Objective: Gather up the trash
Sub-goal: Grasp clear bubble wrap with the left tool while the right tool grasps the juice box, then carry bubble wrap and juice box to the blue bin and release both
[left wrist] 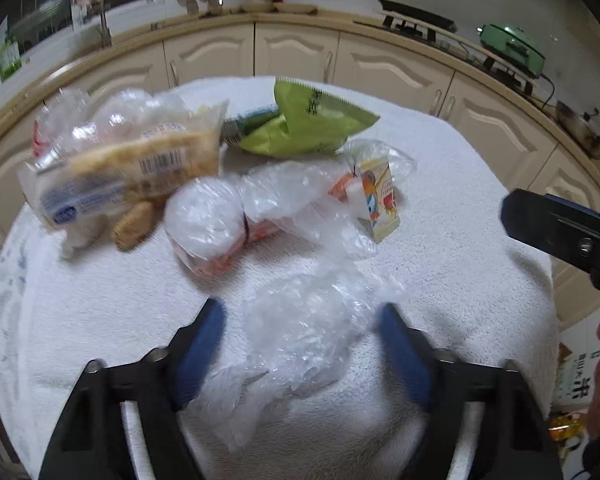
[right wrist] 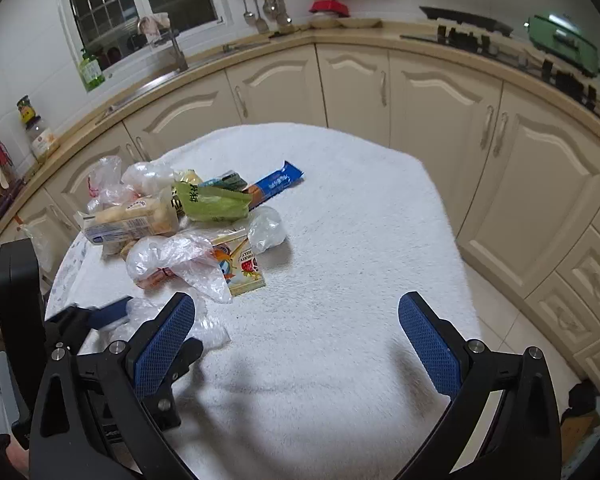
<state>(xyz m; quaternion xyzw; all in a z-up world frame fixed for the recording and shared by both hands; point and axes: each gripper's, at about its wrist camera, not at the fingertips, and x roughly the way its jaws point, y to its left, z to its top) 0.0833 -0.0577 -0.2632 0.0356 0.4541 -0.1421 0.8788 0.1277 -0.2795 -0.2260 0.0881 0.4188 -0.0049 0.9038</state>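
Observation:
A pile of trash lies on the white towel-covered table (left wrist: pixel 440 240). In the left wrist view my left gripper (left wrist: pixel 302 316) is open, its blue fingers on either side of a crumpled clear plastic bag (left wrist: pixel 300 328) on the towel. Beyond lie another clear bag (left wrist: pixel 236 216), a small juice carton (left wrist: pixel 380 200), a green snack packet (left wrist: pixel 304 124) and a biscuit wrapper (left wrist: pixel 120 176). My right gripper (right wrist: pixel 296 320) is open and empty above bare towel (right wrist: pixel 360 208), right of the pile; the carton (right wrist: pixel 244 268) and green packet (right wrist: pixel 216 202) show ahead to its left.
Cream kitchen cabinets (right wrist: pixel 380 84) curve round behind the table, with a sink and window at the left and a stove with a green appliance (right wrist: pixel 560 42) at the right. A blue wrapper (right wrist: pixel 276 182) lies at the pile's far side. Tiled floor (right wrist: pixel 512 320) lies beyond the table's right edge.

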